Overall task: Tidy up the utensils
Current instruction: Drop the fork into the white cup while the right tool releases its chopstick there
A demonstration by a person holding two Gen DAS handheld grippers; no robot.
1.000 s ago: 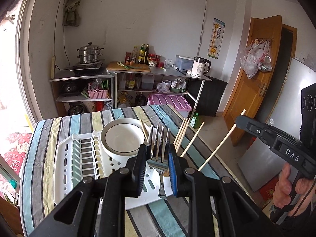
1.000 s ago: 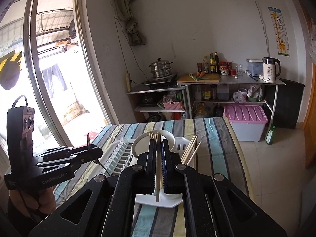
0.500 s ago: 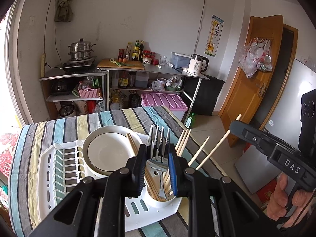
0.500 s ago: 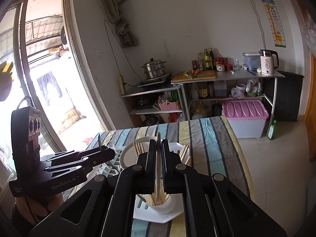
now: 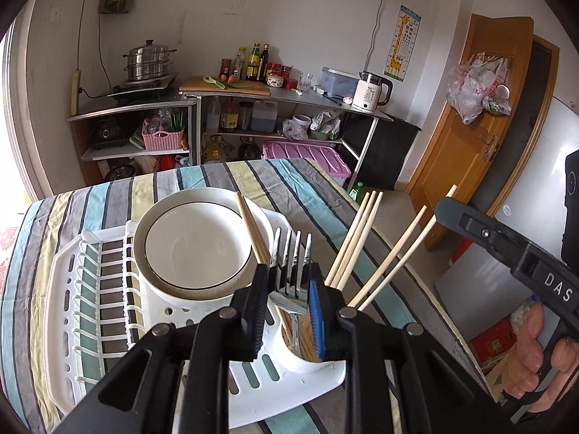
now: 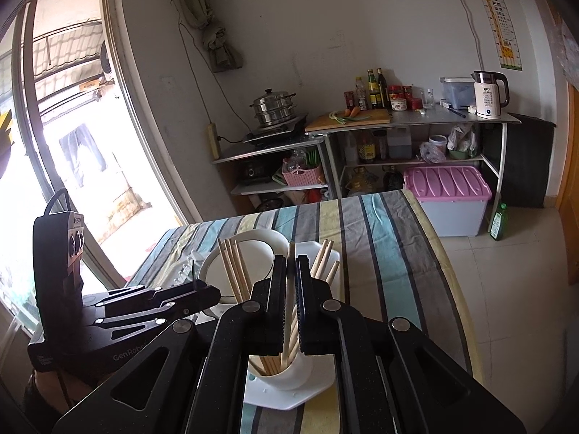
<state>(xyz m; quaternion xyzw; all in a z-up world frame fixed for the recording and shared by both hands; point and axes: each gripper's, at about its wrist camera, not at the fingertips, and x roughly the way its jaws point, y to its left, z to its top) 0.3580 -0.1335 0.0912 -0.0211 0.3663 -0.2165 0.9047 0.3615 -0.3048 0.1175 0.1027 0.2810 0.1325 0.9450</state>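
Fork (image 5: pixel 291 282) lower, into chopstick cup (image 5: pixel 302 356)

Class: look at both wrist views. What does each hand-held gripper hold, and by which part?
The left hand-held gripper holds a fork by its neck, just below the prongs. The right hand-held gripper holds one chopstick near its upper end.

Both grippers have descended, fork (image 5: pixel 291 282) and chopstick (image 6: pixel 288 311) entering the cup (image 6: pixel 286 374).
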